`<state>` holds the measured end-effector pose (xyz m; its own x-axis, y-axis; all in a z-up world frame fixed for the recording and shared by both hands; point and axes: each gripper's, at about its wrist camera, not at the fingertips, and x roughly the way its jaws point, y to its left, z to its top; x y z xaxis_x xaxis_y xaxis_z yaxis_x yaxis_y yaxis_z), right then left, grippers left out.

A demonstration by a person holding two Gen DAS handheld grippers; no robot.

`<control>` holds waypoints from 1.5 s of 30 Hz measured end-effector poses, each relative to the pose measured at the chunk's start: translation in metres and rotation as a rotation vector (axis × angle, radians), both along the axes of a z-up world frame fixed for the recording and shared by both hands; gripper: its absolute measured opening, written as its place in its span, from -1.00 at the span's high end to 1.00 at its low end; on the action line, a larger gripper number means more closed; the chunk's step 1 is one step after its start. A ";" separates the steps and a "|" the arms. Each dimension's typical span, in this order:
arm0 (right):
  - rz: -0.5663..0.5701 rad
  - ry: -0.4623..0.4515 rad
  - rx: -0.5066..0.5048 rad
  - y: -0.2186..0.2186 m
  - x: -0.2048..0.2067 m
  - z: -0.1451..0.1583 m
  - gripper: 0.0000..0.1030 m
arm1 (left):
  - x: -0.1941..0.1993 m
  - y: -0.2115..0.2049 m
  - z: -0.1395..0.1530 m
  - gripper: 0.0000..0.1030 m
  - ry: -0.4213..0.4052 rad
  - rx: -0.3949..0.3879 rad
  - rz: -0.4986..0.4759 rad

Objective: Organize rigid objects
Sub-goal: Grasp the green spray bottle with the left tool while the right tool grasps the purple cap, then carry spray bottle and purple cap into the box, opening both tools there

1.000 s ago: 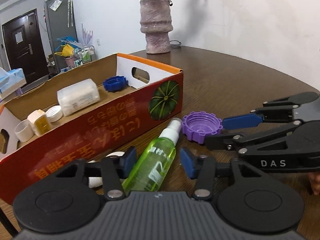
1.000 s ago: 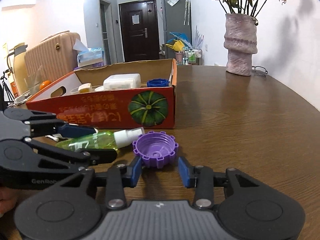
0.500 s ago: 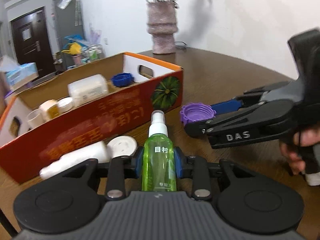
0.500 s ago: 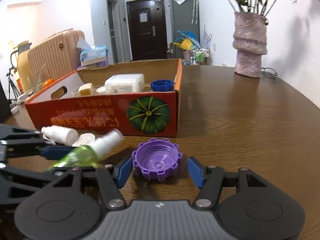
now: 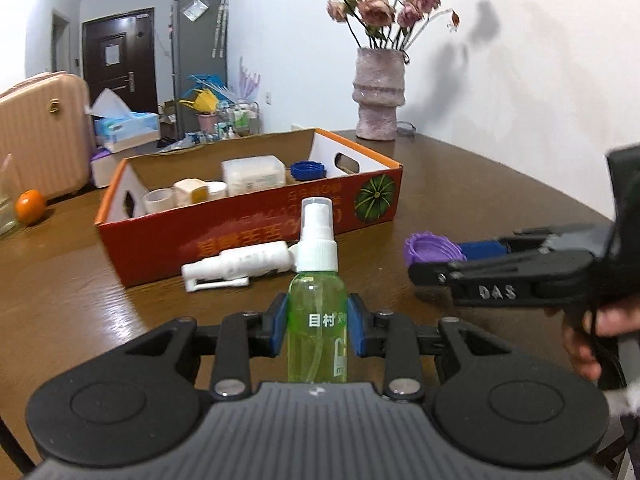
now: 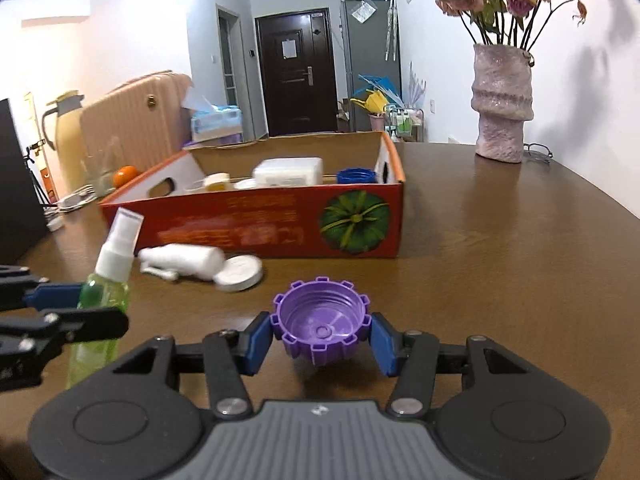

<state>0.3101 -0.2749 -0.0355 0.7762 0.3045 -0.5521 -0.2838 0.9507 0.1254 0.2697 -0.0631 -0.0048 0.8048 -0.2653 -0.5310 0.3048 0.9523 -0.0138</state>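
Note:
My left gripper is shut on a green spray bottle with a white nozzle and holds it upright above the table; the bottle also shows in the right wrist view. My right gripper is shut on a purple ribbed cap, held just off the table with its open side up; the cap also shows in the left wrist view. The red cardboard box with a pumpkin print stands behind both and holds a white container, a blue cap and several small jars.
A white spray bottle and a white lid lie on the brown table in front of the box. A pink vase with dried roses stands at the far right. An orange lies at the far left.
My left gripper closed on the green bottle, lifted it and stood it upright. My right gripper closed on the purple cap and raised it off the table.

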 end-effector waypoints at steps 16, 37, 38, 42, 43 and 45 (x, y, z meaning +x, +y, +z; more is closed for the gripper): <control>0.029 -0.117 -0.013 0.030 -0.091 0.050 0.00 | -0.078 0.047 0.039 0.40 -0.150 -0.076 0.097; 0.032 -0.195 -0.062 0.033 0.017 0.082 0.00 | 0.087 0.062 0.075 0.39 -0.279 0.170 0.052; 0.033 -0.190 -0.058 0.033 0.030 0.082 0.00 | 0.098 0.060 0.072 0.39 -0.270 0.174 0.047; 0.029 -0.169 -0.073 0.035 0.081 0.079 0.00 | 0.138 0.055 0.052 0.39 -0.236 0.209 0.019; 0.033 -0.161 -0.076 0.036 0.093 0.077 0.00 | 0.148 0.054 0.047 0.39 -0.226 0.220 0.010; 0.039 -0.139 -0.080 0.037 0.116 0.072 0.00 | 0.166 0.052 0.035 0.39 -0.209 0.240 -0.006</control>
<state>0.4266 -0.2377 0.0370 0.8353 0.2955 -0.4636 -0.3304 0.9438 0.0062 0.4352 -0.0110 0.0307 0.9017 -0.1576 -0.4025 0.2829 0.9191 0.2741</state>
